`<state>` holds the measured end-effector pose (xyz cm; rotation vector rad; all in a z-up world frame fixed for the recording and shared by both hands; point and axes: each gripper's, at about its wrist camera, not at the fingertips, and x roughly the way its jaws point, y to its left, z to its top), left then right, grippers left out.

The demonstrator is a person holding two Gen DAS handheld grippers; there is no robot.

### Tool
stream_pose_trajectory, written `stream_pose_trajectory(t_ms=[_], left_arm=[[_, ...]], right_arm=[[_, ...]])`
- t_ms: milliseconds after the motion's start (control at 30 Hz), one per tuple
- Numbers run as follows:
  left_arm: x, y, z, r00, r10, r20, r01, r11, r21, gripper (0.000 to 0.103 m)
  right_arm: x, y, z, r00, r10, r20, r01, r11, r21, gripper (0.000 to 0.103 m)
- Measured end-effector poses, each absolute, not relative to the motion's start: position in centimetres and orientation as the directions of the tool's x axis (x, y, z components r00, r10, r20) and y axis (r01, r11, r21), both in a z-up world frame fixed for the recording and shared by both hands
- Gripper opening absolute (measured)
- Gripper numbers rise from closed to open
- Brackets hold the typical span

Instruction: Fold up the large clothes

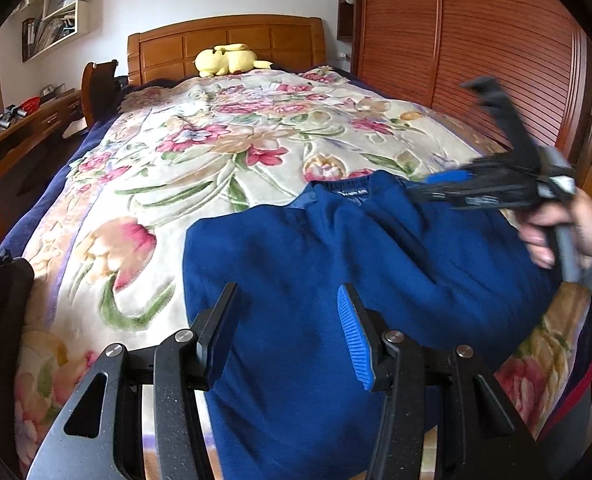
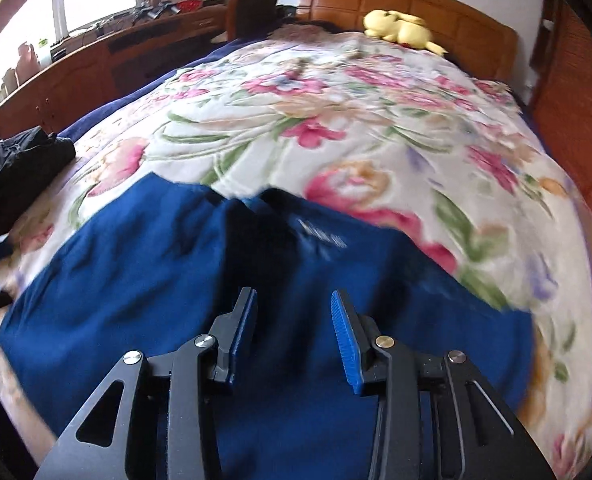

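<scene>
Floral bedspread (image 1: 215,160), blue sweater (image 1: 296,280) lying rumpled (collar label up), left gripper (image 1: 283,332) and right gripper (image 2: 291,332) fingers apart, empty

Sweater (image 1: 316,264) neck label (image 1: 352,192): print illegible.

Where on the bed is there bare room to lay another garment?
Free: the floral blanket between the blue sweater and the yellow plush toy. Crowded: the near edge, taken by the sweater, with dark clothes at its left corner.
</scene>
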<state>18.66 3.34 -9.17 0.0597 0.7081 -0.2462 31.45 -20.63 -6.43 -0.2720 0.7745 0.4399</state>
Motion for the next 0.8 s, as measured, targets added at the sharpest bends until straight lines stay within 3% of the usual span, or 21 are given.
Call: stream_pose_trajectory(t_ms=[367, 800], left_arm=[[17.2, -1.3, -9.7, 0.7, -0.275, -0.659, 0.339, 0.94, -0.033, 0.051], [15.2, -5.8, -10.0, 0.67, -0.356, -0.652, 0.398, 0.913, -0.089, 0.051]], right_arm=[[19.9, -29.8, -8.9, 0.645, 0.199, -0.738, -0.343, 0.938, -0.047, 0.04], [16.1, -34.6, -9.6, 0.634, 0.108, -0.766, -0.22, 0.974, -0.044, 0.04]])
